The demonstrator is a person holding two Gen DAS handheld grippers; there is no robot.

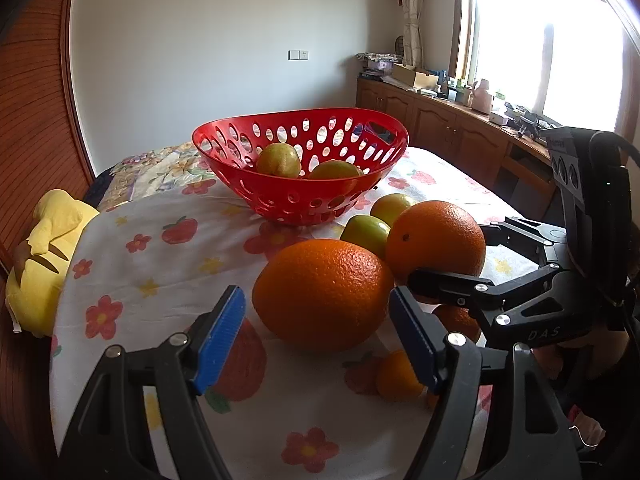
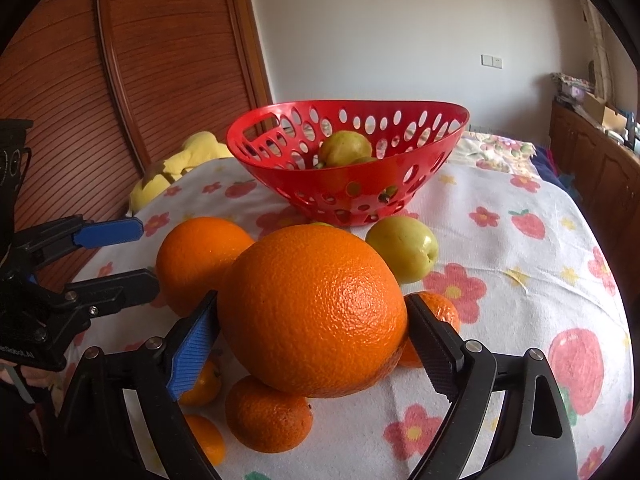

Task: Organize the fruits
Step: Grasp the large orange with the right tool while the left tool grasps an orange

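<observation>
Orange skin fills the right gripper [image 2: 312, 332]: its jaws pinch the big orange [image 2: 312, 316]. Lift straight, then forward to the red basket [image 2: 432, 136]. The left gripper [image 1: 316, 320] gapes empty behind another orange [image 1: 320, 292].

It was a home bedroom: a bed [image 1: 120, 248] with flowered sheet, a plush toy [image 1: 44, 256], wooden cabinets [image 1: 440, 120], a curtained window [image 1: 552, 48].

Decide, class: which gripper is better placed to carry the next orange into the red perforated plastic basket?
Right. The right gripper already clamps a large orange, lifted off the floral cloth, facing the red perforated plastic basket. The left gripper stands open, only nearing another large orange.
</observation>
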